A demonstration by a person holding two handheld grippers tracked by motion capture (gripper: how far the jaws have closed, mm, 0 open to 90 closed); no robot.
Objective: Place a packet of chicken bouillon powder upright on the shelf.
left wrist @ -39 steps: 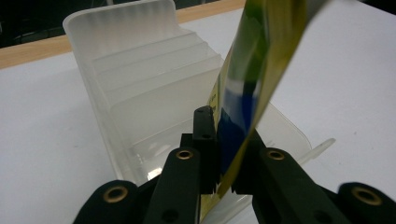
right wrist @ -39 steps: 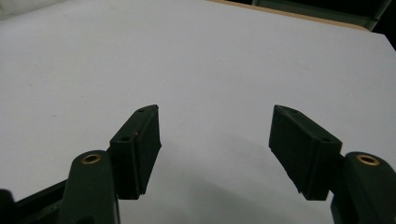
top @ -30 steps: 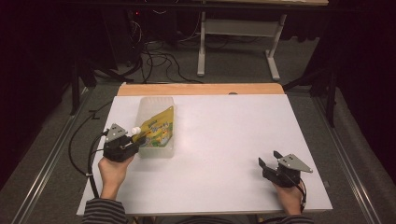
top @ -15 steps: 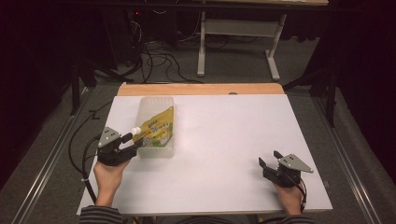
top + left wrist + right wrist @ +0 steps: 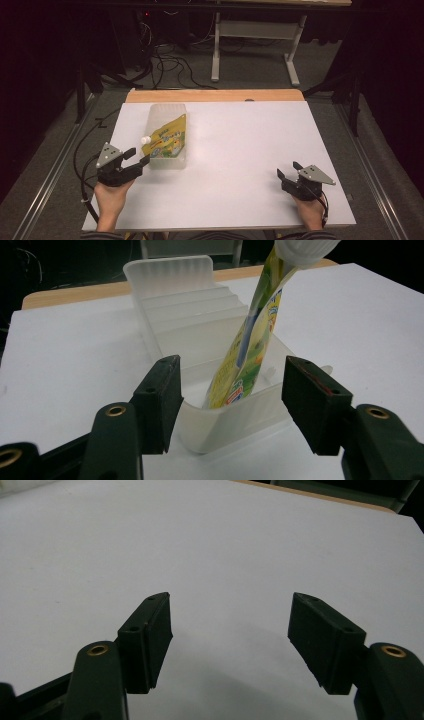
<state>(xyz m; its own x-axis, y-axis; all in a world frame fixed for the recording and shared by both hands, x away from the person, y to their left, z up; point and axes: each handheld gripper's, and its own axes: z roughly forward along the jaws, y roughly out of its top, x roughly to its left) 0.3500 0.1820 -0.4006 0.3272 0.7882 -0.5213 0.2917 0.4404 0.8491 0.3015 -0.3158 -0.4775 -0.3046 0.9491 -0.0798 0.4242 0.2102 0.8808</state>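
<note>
A yellow drink pouch point(image 5: 170, 140) with a white cap point(image 5: 145, 141) leans inside a clear plastic bin point(image 5: 166, 110) on the white table's left side. My left gripper point(image 5: 137, 156) is just in front of the bin's near end; its jaws have just been opening and now stand open, with nothing pressed between the pads. In the left gripper view the pouch point(image 5: 252, 335) stands tilted in the slotted bin point(image 5: 180, 305), cap point(image 5: 302, 250) at the top, and the bin's near corner lies between the jaws. My right gripper point(image 5: 288, 169) rests open at the table's front right, over bare table point(image 5: 210, 545).
The white table top point(image 5: 240, 145) has a wooden strip point(image 5: 215, 95) along its far edge. Beyond it on the floor stand a metal desk frame point(image 5: 255, 50) and loose cables point(image 5: 165, 60). A cable trails from the left gripper off the table's left edge.
The left gripper has let go of the pouch, opened its jaws and drawn back toward the front left of the bin. The right gripper has not moved.
</note>
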